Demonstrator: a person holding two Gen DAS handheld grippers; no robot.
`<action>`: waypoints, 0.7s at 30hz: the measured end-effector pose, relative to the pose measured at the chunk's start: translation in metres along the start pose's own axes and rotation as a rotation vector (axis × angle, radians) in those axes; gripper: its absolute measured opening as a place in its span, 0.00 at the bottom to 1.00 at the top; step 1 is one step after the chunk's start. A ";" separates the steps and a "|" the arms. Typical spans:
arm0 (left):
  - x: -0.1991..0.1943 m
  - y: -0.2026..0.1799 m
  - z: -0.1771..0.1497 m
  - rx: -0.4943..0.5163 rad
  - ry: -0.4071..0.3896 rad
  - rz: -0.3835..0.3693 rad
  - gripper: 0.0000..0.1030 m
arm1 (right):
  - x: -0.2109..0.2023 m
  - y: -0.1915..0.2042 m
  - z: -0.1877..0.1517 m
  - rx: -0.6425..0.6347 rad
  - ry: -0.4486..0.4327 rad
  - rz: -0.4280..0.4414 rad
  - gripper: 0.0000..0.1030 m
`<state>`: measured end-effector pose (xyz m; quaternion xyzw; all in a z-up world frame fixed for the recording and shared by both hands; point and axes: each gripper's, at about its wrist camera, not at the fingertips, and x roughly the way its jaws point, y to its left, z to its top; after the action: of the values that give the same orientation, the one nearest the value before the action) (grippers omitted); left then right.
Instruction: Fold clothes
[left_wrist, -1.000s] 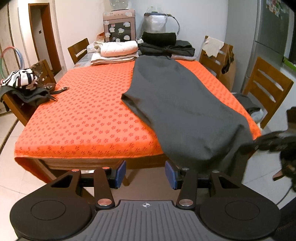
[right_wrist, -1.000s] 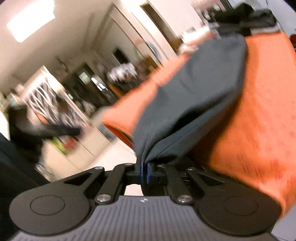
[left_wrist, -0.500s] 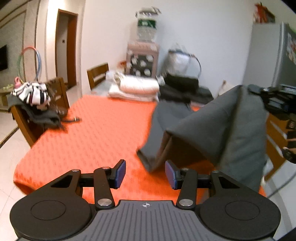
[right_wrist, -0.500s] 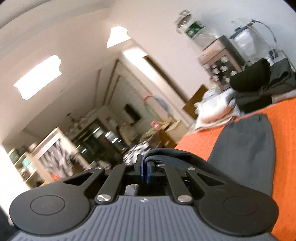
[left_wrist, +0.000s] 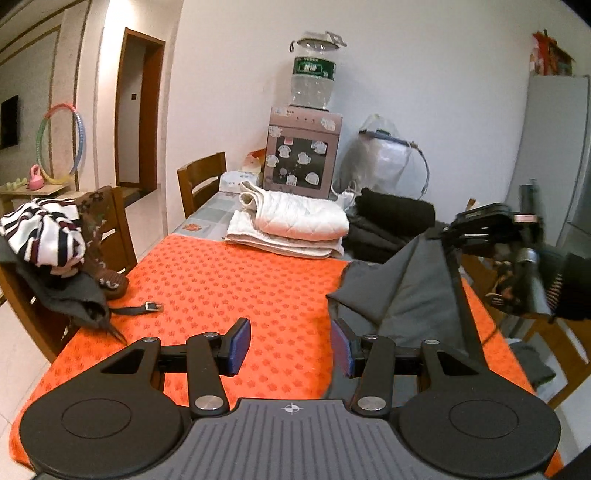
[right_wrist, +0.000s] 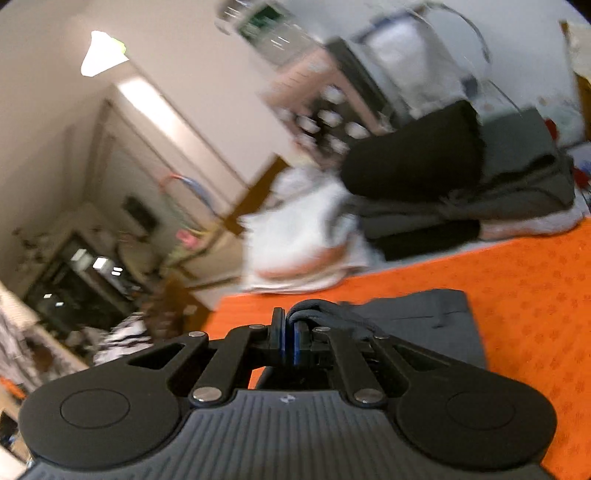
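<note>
A dark grey garment (left_wrist: 410, 295) lies on the right half of the orange table cover (left_wrist: 236, 280), its near end lifted into a peak. My right gripper (left_wrist: 448, 232) holds that peak above the table's right side. In the right wrist view, my right gripper (right_wrist: 287, 341) is shut on a bunched hem of the grey garment (right_wrist: 436, 321), whose far end lies flat on the cover. My left gripper (left_wrist: 288, 345) hovers over the near middle of the table, open and empty, with the garment's left edge just beyond its right finger.
Folded white quilted cloth (left_wrist: 291, 225) and dark folded clothes (left_wrist: 391, 221) are stacked at the table's far end. A chair at the left carries striped and dark clothes (left_wrist: 44, 240), with a strap (left_wrist: 144, 307) trailing onto the cover. A water dispenser (left_wrist: 306, 147) stands behind.
My right gripper has swung up and toward the table's far end, carrying the garment's hanging end over the table. My left gripper has moved forward over the table, still open.
</note>
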<state>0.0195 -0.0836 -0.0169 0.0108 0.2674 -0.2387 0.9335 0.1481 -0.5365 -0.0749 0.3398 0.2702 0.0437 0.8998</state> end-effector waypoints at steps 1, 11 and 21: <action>0.006 0.001 0.001 0.002 0.008 -0.002 0.49 | 0.013 -0.008 0.000 0.006 0.020 -0.031 0.08; 0.036 -0.011 -0.009 0.073 0.104 -0.075 0.51 | -0.015 -0.018 -0.011 -0.044 0.084 -0.098 0.53; 0.017 -0.072 -0.048 0.149 0.139 -0.091 0.56 | -0.149 0.006 -0.079 -0.235 0.086 -0.083 0.54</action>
<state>-0.0242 -0.1478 -0.0584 0.0843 0.3134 -0.2988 0.8974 -0.0185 -0.5244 -0.0521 0.2187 0.3153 0.0523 0.9220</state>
